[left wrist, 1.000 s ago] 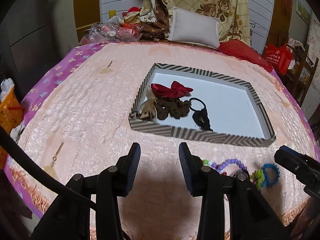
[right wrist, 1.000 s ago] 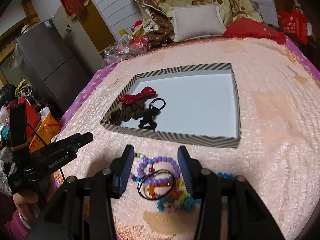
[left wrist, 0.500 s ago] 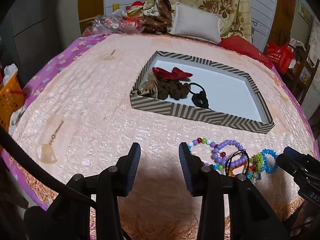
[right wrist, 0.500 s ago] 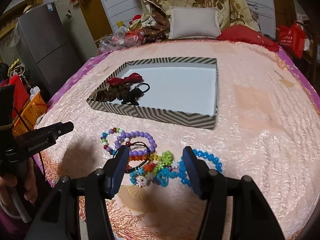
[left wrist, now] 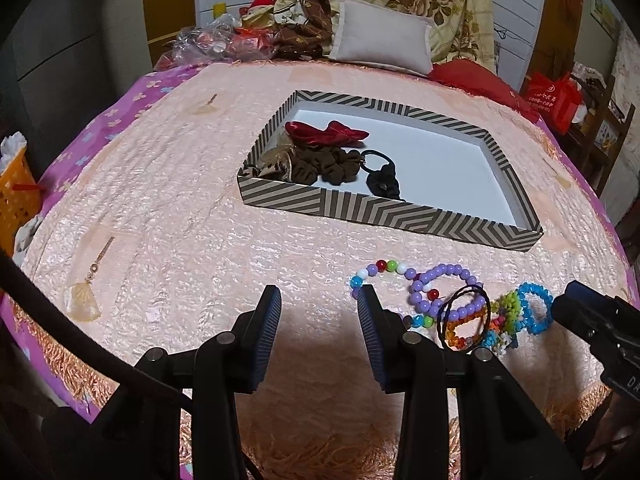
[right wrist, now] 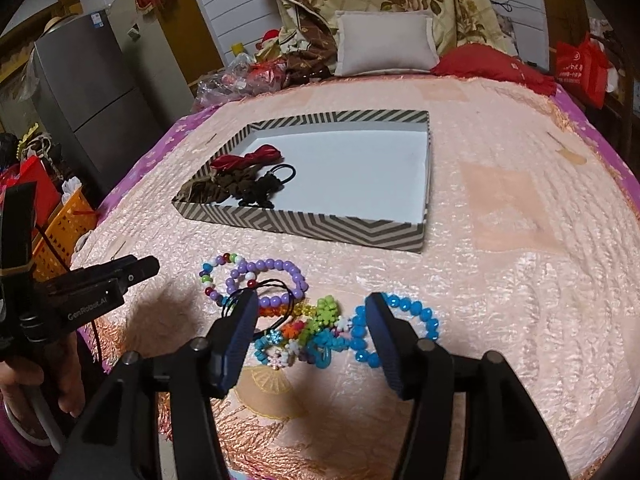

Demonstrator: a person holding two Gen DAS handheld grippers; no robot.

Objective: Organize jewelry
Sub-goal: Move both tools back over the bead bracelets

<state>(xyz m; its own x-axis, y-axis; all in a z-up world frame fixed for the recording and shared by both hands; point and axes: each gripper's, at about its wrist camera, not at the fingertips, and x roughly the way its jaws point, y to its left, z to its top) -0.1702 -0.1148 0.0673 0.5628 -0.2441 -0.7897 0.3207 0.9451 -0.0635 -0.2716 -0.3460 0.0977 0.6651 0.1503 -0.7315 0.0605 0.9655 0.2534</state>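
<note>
Hair ties lie in the striped box (right wrist: 320, 230); beaded bracelets (right wrist: 316, 320) wait beneath the empty, wide right gripper (right wrist: 308, 334).

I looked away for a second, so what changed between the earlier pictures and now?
Both grippers drew back toward the bed's near edge. The right gripper spread its jaws wider over the bead bracelets, gripping nothing. The left gripper stayed open and empty; the striped box and hair ties stayed put.

Pink quilted bed (right wrist: 500, 208) – grey fridge (right wrist: 92, 92) left, white panelled wall (left wrist: 516, 12) behind.
</note>
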